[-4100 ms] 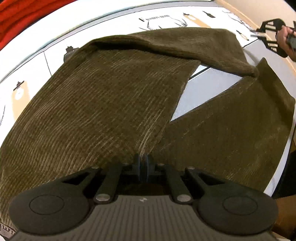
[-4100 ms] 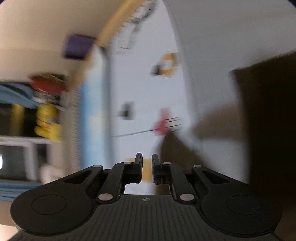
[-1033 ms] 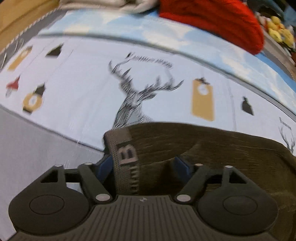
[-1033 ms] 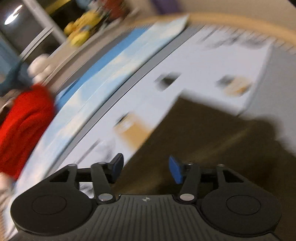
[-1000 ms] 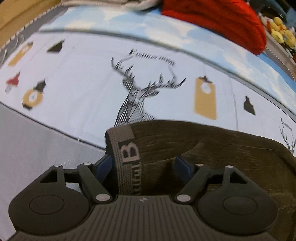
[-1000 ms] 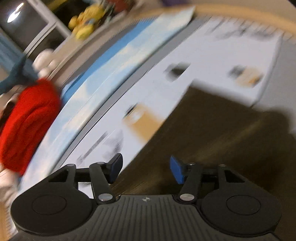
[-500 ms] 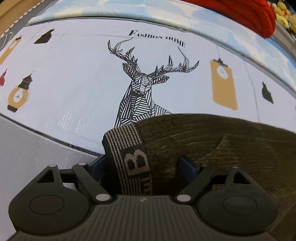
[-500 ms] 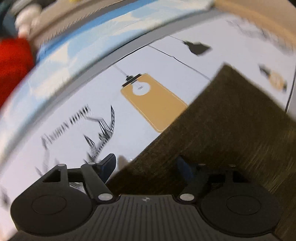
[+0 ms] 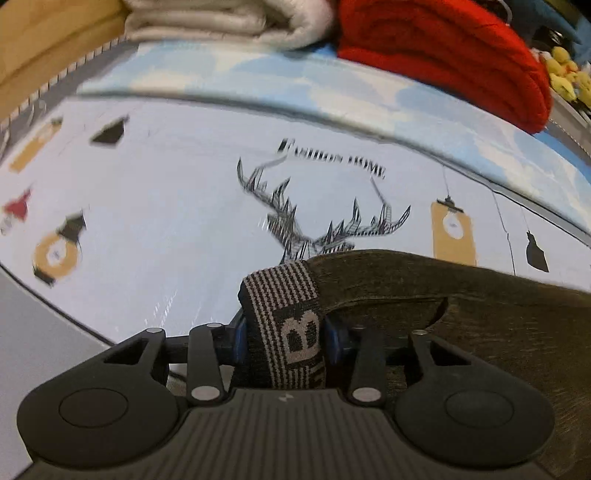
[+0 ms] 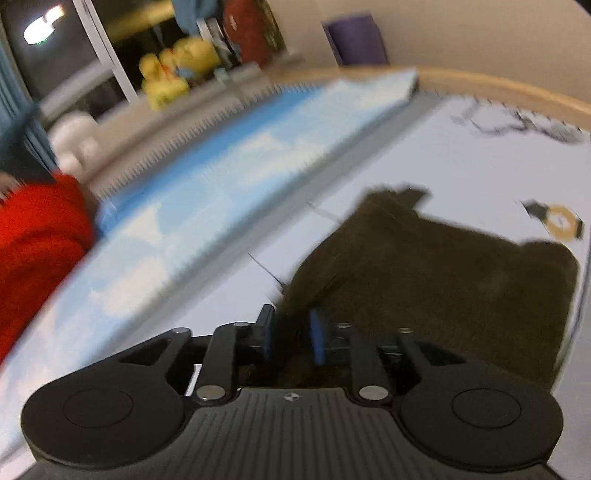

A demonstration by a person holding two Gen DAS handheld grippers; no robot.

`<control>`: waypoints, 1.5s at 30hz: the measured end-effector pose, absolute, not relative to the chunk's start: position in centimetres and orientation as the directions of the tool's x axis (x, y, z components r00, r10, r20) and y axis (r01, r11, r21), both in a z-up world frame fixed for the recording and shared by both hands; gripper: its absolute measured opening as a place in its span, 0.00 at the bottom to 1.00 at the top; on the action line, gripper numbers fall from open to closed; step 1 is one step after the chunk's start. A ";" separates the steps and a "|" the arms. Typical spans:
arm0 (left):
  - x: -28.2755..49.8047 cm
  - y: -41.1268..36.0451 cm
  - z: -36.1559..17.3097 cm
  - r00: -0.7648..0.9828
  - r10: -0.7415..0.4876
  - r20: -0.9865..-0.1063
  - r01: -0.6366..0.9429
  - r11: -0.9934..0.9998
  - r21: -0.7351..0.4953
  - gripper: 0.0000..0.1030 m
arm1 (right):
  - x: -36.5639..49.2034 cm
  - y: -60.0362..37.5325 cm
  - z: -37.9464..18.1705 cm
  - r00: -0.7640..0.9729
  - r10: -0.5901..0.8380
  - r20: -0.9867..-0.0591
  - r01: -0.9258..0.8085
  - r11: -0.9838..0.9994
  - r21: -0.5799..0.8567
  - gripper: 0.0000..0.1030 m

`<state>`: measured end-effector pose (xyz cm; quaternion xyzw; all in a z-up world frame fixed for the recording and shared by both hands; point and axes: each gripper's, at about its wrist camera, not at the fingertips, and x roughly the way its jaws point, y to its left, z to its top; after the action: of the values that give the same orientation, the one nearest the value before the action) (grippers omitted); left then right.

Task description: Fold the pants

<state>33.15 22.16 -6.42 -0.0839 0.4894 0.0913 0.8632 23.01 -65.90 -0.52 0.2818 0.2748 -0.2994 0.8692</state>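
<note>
Left claw (image 9: 283, 338) has closed on the pants' waistband (image 9: 291, 325); right claw (image 10: 290, 334) likewise.

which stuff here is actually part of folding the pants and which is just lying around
Part of the job:
- brown corduroy pants
- striped waistband, clamped in the left gripper
- right gripper, shut on a pants edge
- printed deer sheet the pants lie on

Just lying about:
- red blanket
- folded white fabric
- yellow plush toys
- purple object
</note>
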 end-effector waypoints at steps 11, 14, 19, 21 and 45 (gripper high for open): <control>31.5 22.5 -3.1 0.510 0.119 -0.852 -0.296 0.954 -0.044 0.57 | 17.2 -68.4 2.2 0.631 -0.363 -0.685 0.727 0.585 0.360 0.42; 29.6 22.7 -1.4 0.533 0.085 -0.842 -0.295 0.951 -0.091 0.57 | 15.0 -68.3 4.3 0.666 -0.355 -0.656 0.681 0.647 0.342 0.42; 24.7 22.8 0.9 0.497 -0.044 -0.867 -0.318 0.920 -0.229 0.57 | 9.0 -68.1 7.4 0.705 -0.331 -0.627 0.615 0.727 0.307 0.43; 22.2 22.2 2.2 0.493 -0.066 -0.867 -0.291 0.927 -0.236 0.57 | 6.1 -68.5 8.3 0.709 -0.328 -0.624 0.603 0.741 0.295 0.42; 15.6 23.3 -6.4 0.282 -0.025 -0.959 -0.124 0.990 -0.063 0.82 | -13.9 -72.5 -3.4 0.285 -0.233 -0.930 0.595 0.804 -0.020 0.83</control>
<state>15.60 23.28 -6.40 -0.0625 0.5985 0.0309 0.7981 -13.88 -72.51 -3.38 0.1683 0.5364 -0.2641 0.7837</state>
